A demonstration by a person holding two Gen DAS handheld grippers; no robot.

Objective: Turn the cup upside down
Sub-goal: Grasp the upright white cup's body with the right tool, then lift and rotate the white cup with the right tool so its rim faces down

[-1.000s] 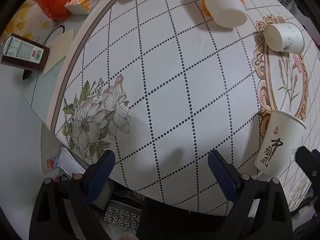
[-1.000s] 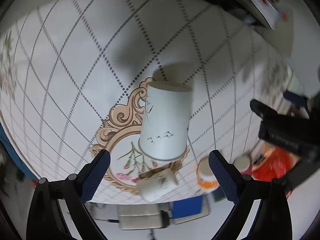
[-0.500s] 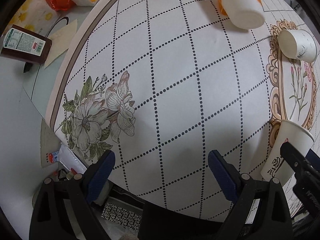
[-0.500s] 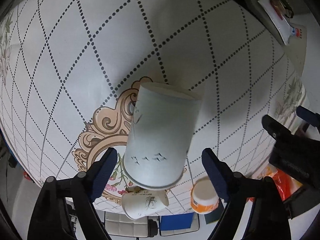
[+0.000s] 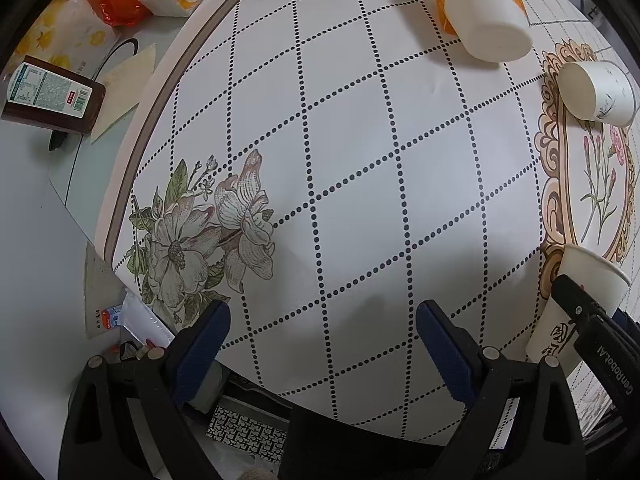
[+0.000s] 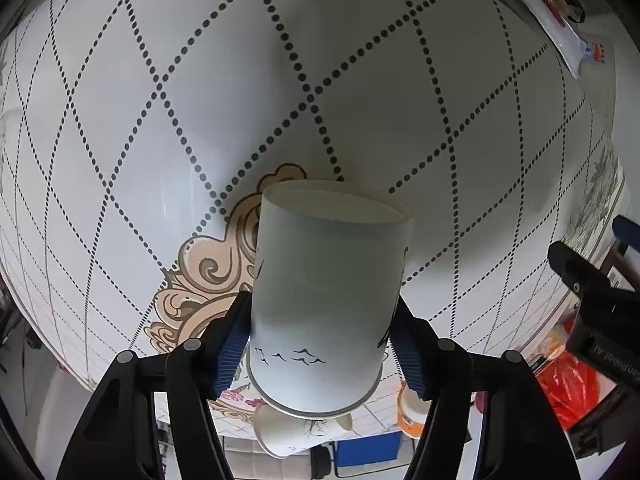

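While the right gripper [image 6: 322, 344] has its blue pads [image 6: 230, 344] pressed against both sides of the white paper cup [image 6: 328, 300], we record that cup at the lower centre of the right wrist view, low between the fingers, with its flat base toward the patterned tablecloth [image 6: 200, 80] and its rolled rim toward the camera. In the left wrist view the same cup [image 5: 576, 304] appears at the lower right edge, rim uppermost and tilted, partly hidden by the right tool's black finger. We cannot tell whether its base touches the cloth. In our judgement the chief risk is crushing: the wall is thin paper, and a hard squeeze would oval or crease it. A second risk is slip during the turn, since the pads bear on a tapered wall near the wide end and the cup could slide out. A third is collision: another cup [image 6: 296, 432] lies on its side just behind the held one, and a wide swing could knock it. As to pose, the right tool points steeply down at the table, fingers level on either side of the cup. The left gripper [image 5: 322, 344] sits at the bottom of its own frame, fingers spread wide with nothing between them, hovering over bare cloth near the printed flower [image 5: 208, 236], well apart from the work.
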